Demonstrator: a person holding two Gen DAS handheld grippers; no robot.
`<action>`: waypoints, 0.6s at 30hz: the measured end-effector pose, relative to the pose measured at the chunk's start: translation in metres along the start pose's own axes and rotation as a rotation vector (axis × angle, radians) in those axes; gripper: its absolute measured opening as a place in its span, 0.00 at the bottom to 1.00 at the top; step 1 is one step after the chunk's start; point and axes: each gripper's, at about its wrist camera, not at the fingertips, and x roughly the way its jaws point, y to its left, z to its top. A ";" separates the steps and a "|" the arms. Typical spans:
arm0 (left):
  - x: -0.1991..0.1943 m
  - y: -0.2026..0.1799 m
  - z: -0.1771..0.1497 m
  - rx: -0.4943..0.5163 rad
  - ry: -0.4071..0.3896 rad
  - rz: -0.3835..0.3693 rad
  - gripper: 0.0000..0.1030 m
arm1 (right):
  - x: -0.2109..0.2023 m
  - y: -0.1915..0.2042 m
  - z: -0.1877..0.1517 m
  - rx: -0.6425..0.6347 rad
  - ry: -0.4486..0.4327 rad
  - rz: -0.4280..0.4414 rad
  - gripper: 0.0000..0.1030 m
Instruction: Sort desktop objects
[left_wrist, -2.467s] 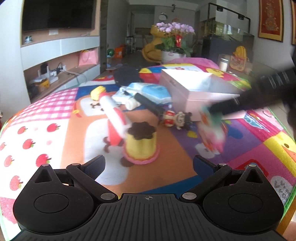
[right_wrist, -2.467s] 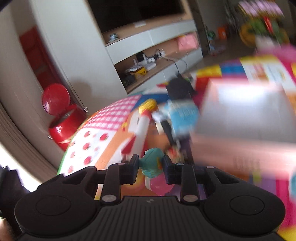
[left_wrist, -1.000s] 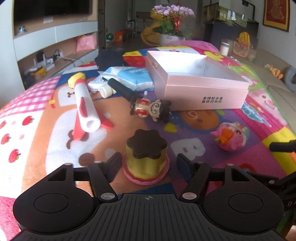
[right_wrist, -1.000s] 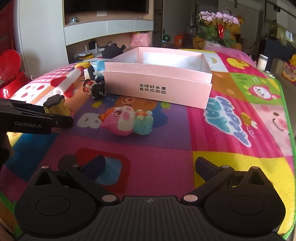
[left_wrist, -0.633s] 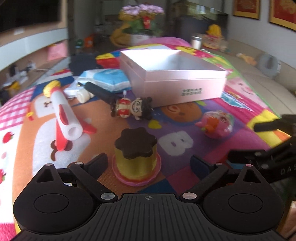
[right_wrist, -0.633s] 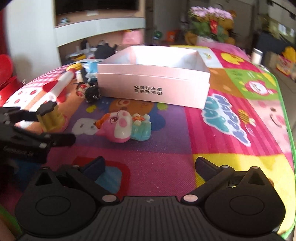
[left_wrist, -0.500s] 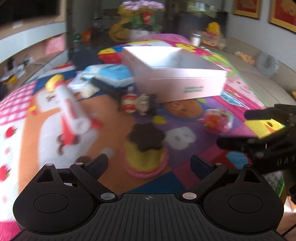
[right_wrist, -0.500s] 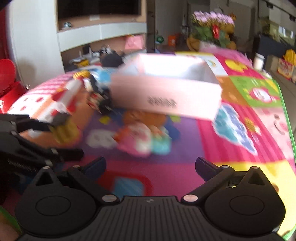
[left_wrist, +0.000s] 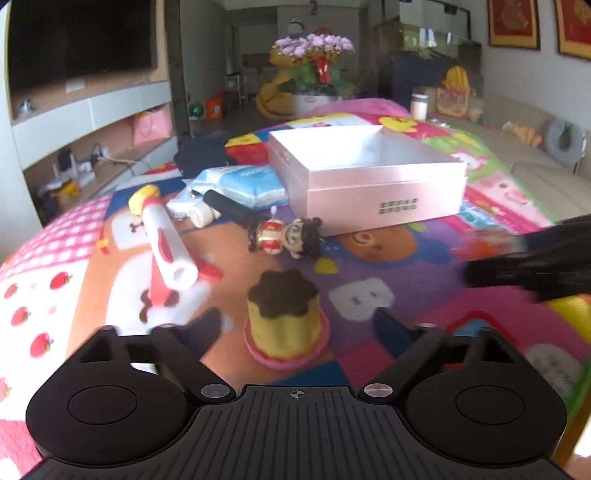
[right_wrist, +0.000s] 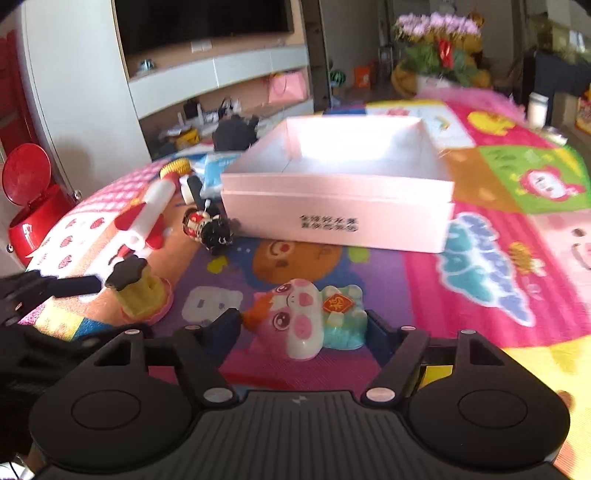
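Observation:
An open pink box (left_wrist: 365, 177) stands on the colourful play mat (left_wrist: 369, 295); it also shows in the right wrist view (right_wrist: 343, 184). My left gripper (left_wrist: 295, 325) is open around a yellow pudding toy with a dark top (left_wrist: 282, 317), not touching it. My right gripper (right_wrist: 303, 328) is open around a pink pig toy (right_wrist: 306, 321) that lies on the mat. The pudding toy (right_wrist: 142, 286) stands left of the pig. A small doll figure (left_wrist: 291, 240) lies in front of the box.
A white and red toy rocket (left_wrist: 166, 247) lies at the left. A black stick (left_wrist: 229, 210), a white roll (left_wrist: 201, 218) and a blue packet (left_wrist: 243, 182) lie behind the doll. A red bin (right_wrist: 29, 206) stands off the mat's left edge.
My right gripper has moved forward so the pig toy now sits between its open fingers. My left gripper has come closer around the pudding toy.

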 end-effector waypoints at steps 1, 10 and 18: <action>0.006 0.001 0.002 -0.014 0.015 0.006 0.78 | -0.008 -0.002 -0.003 0.010 -0.008 -0.004 0.70; 0.002 0.002 -0.003 -0.035 0.062 -0.034 0.59 | -0.055 -0.010 -0.020 -0.003 0.001 -0.028 0.70; -0.023 -0.012 0.059 0.037 -0.088 -0.127 0.59 | -0.085 -0.018 0.024 -0.022 -0.143 -0.035 0.69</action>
